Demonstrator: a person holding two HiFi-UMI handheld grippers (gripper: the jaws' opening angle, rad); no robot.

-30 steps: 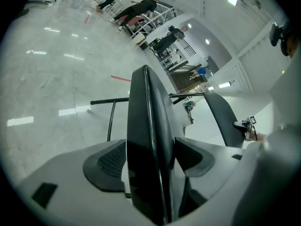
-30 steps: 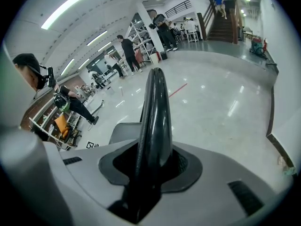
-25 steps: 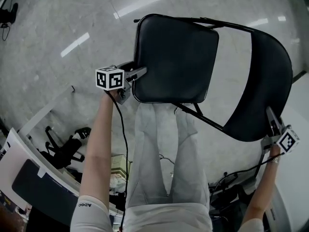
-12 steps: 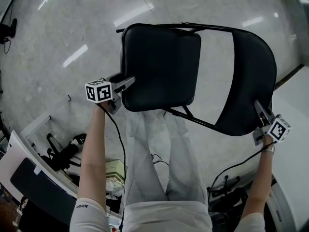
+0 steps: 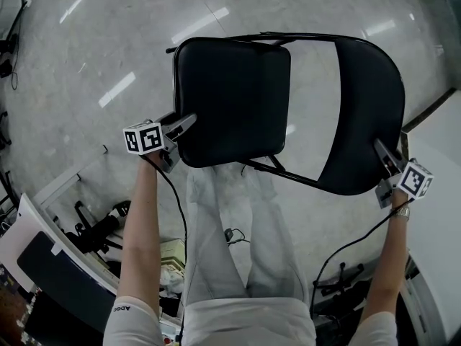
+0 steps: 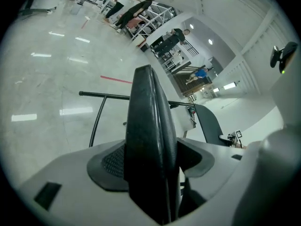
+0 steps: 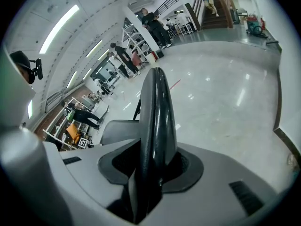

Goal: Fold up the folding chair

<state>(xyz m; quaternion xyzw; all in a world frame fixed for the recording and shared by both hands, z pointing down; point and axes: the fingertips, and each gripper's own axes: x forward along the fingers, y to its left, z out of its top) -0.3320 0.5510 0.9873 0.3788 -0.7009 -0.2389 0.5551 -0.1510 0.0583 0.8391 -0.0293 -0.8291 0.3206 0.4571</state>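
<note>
- While the black folding chair (image 5: 288,99) lies spread in front of the person's trouser legs (image 5: 230,229), over the pale glossy floor (image 5: 86,63), a gripper holds it at each side. Whether its feet touch the floor cannot be told.
- The left gripper (image 5: 184,124) points forward and down. Its marker cube (image 5: 144,138) sits at the near end, and the bare left forearm (image 5: 140,222) stretches almost straight out behind it.
- Its jaws are clenched on the near left edge of the padded seat (image 5: 230,99). In the left gripper view the seat's rim stands on edge between the pads, and both pads press against it.
- The right gripper (image 5: 382,153) reaches out on a straight right forearm (image 5: 385,258), with a watch at the wrist. Its own marker cube (image 5: 415,179) is turned corner-up.
- Its jaws have just been opening a little, yet the curved backrest (image 5: 367,107) is wedged between them and the pads grip its lower right edge.
- The seat and the backrest lie side by side in the head view. A thin black frame tube (image 5: 288,175) crosses the gap between them at the near side.
</note>
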